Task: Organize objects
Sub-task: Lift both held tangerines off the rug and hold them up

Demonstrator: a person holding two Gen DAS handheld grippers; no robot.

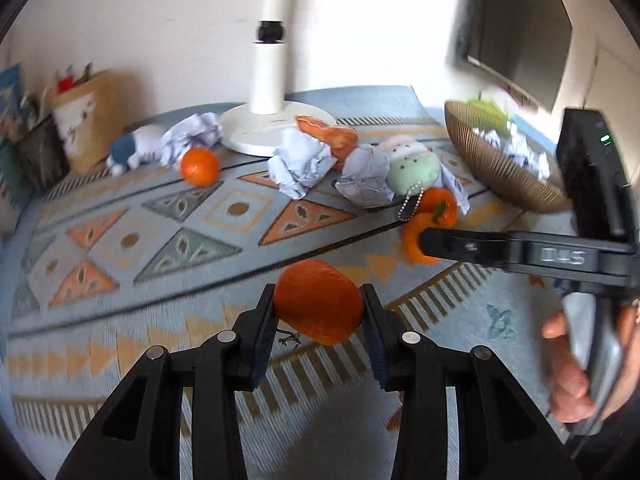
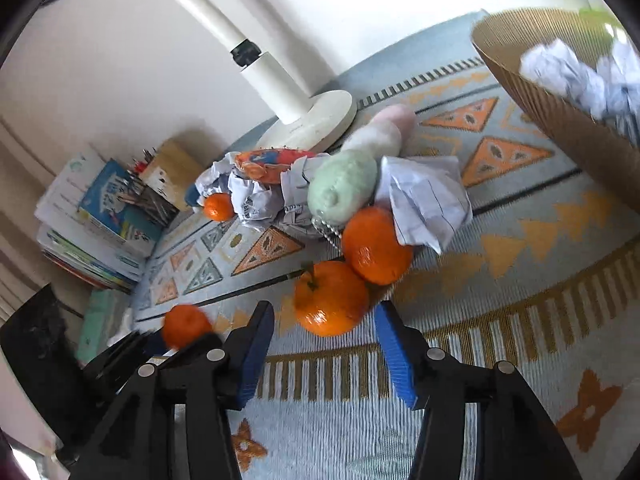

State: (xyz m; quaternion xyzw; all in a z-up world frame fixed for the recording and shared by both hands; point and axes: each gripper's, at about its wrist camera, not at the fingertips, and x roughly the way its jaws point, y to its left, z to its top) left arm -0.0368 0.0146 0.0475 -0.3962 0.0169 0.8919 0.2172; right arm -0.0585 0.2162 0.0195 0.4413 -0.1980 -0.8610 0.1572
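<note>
Two grippers busy: left gripper [image 1: 320,304] pinching a mandarin [image 1: 319,302] just above the near rug [image 1: 132,312], right gripper [image 2: 326,322] spread around a stemmed mandarin [image 2: 331,298], which might roll into its neighbour if nudged.

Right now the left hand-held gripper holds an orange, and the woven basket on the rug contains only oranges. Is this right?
Not fully. The left hand-held gripper does hold an orange, but the woven basket contains crumpled paper and something green, no oranges in view. The right wrist view shows it.
</note>
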